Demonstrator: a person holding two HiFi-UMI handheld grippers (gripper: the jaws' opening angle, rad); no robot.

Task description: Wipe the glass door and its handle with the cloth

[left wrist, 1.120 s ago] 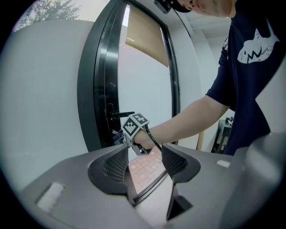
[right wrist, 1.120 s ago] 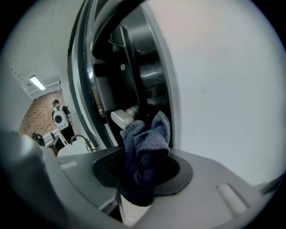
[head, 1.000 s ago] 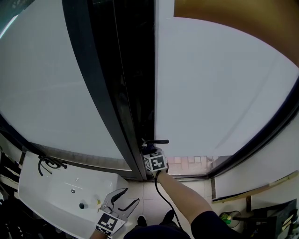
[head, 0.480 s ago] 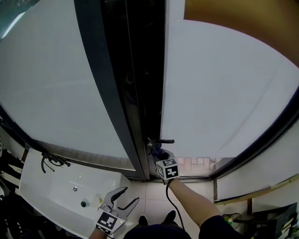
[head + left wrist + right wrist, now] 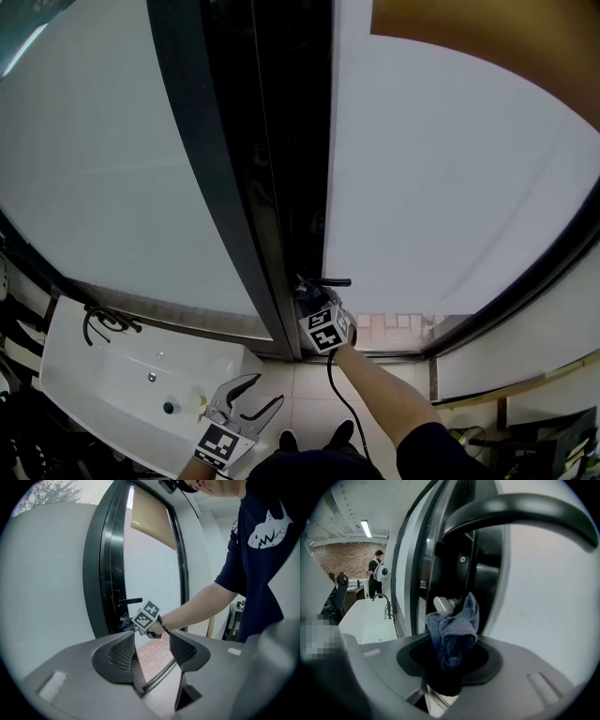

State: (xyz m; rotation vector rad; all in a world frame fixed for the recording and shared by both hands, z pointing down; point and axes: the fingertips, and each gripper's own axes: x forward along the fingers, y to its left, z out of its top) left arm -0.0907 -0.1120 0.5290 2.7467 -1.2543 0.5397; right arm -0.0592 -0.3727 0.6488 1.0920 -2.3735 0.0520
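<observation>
My right tongs [image 5: 450,660] are clamped on the blue cloth [image 5: 454,625], which bunches up between them just beneath the door handle [image 5: 520,510], at the dark edge of the glass door [image 5: 450,187]. My left tongs [image 5: 152,651] gape wide, empty, low beside the sink [image 5: 131,375].
</observation>
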